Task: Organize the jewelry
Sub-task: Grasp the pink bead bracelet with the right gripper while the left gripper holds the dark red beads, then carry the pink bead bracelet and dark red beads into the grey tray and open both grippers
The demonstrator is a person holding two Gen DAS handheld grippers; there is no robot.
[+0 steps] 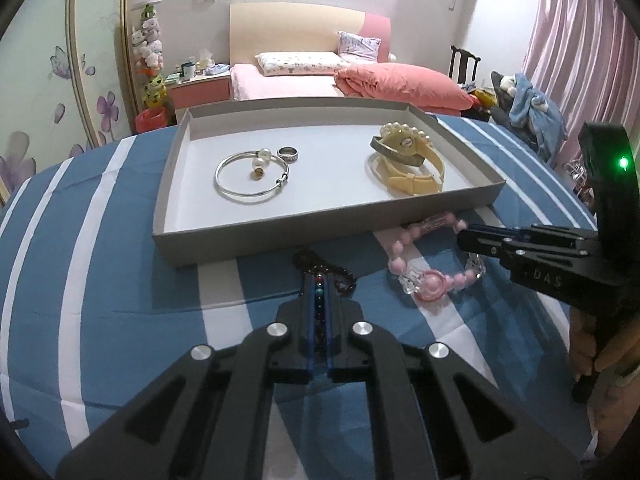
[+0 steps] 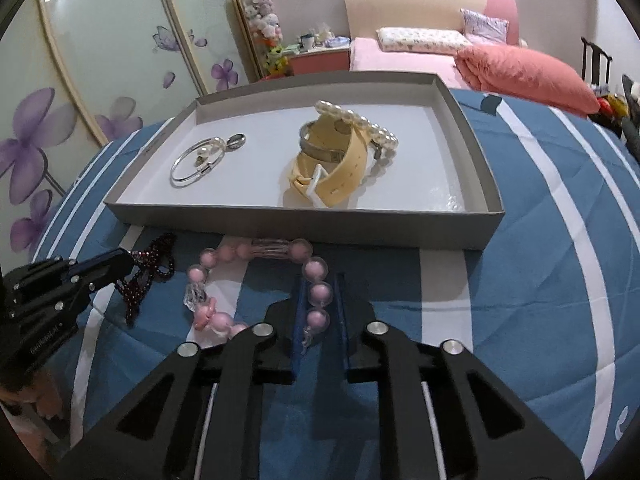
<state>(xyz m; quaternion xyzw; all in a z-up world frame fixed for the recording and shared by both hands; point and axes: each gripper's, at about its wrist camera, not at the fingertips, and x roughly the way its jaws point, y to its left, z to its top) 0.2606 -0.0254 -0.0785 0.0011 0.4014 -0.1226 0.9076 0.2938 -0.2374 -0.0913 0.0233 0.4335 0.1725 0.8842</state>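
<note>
A grey shallow tray (image 1: pixel 256 236) (image 2: pixel 304 224) lies on the blue striped cloth. It holds a silver bangle (image 1: pixel 250 178) (image 2: pixel 192 168), a ring (image 1: pixel 289 154), a yellow watch (image 1: pixel 412 168) (image 2: pixel 332 168) and a pearl bracelet (image 2: pixel 360 120). My left gripper (image 1: pixel 319 280) (image 2: pixel 120 262) is shut on a dark red bead bracelet (image 1: pixel 344 276) (image 2: pixel 148 276) in front of the tray. My right gripper (image 2: pixel 320 280) (image 1: pixel 464 236) has its fingers closed around the pink bead bracelet (image 2: pixel 256 280) (image 1: pixel 432 276), which lies on the cloth.
A bed with pink bedding (image 1: pixel 360 76) stands behind the table. A wardrobe with purple flowers (image 2: pixel 80 100) is at the left. Pink curtains (image 1: pixel 580 40) hang at the right.
</note>
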